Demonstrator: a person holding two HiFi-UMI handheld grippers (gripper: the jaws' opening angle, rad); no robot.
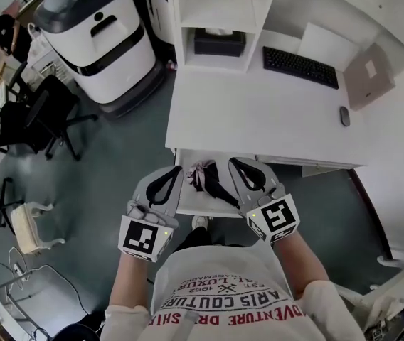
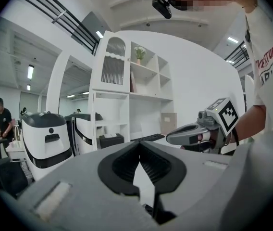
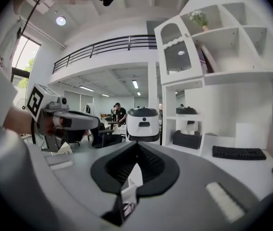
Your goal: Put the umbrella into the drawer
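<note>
In the open white drawer (image 1: 188,206) under the white desk's (image 1: 259,119) front edge, the head view shows the dark folded umbrella (image 1: 213,183) lying between the grey left gripper (image 1: 173,172) and the grey right gripper (image 1: 237,163). In the left gripper view, its jaws are clenched together, empty. The right gripper view shows the same.

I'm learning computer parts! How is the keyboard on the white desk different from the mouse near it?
The keyboard is long and rectangular; the mouse is small and oval. The keyboard shows rows of keys; the mouse looks smooth. The keyboard lies farther back on the white desk; the mouse sits nearer its front edge. Both are dark.
</note>
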